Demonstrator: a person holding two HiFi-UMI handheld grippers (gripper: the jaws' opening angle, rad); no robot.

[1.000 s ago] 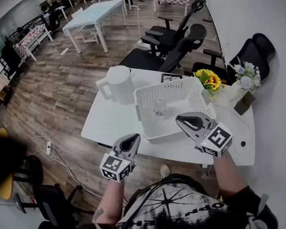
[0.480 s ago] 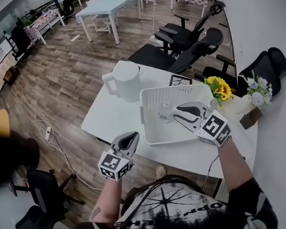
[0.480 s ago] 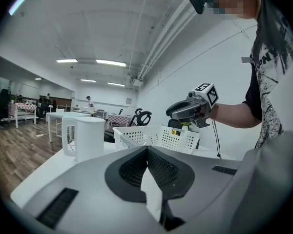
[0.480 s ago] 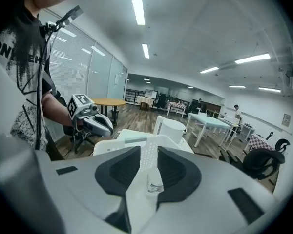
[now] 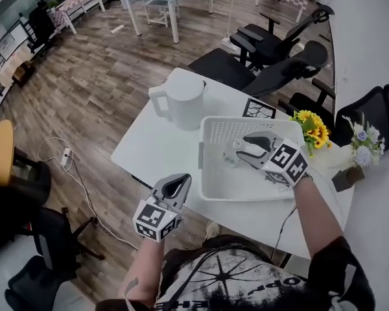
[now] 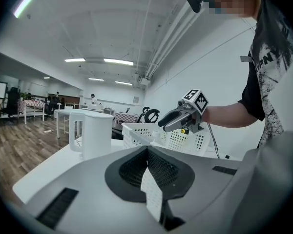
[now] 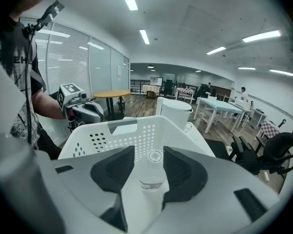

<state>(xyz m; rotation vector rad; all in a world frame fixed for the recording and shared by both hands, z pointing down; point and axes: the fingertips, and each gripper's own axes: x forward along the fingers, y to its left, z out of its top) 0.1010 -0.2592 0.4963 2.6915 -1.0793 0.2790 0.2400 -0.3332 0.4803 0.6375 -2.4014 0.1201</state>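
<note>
A white perforated basket (image 5: 246, 181) stands on the white table (image 5: 152, 148). Inside it lies a small clear bottle (image 5: 231, 155) with a white cap. My right gripper (image 5: 238, 149) reaches into the basket, open, its jaws on either side of the bottle (image 7: 151, 172) in the right gripper view; I cannot tell whether they touch it. My left gripper (image 5: 176, 185) hovers at the table's near edge, shut and empty, pointing at the basket (image 6: 185, 138) and the white jug (image 6: 96, 133).
A white lidded jug (image 5: 181, 101) stands left of the basket. Sunflowers (image 5: 313, 130) and a pale bouquet (image 5: 363, 144) sit at the table's right end, a marker card (image 5: 259, 109) behind the basket. Black office chairs (image 5: 272, 50) crowd the far side. A cable (image 5: 71, 167) lies on the wooden floor.
My right gripper has dropped lower into the basket and closed in on the bottle, which now lies between its jaws. The left gripper has barely moved.
</note>
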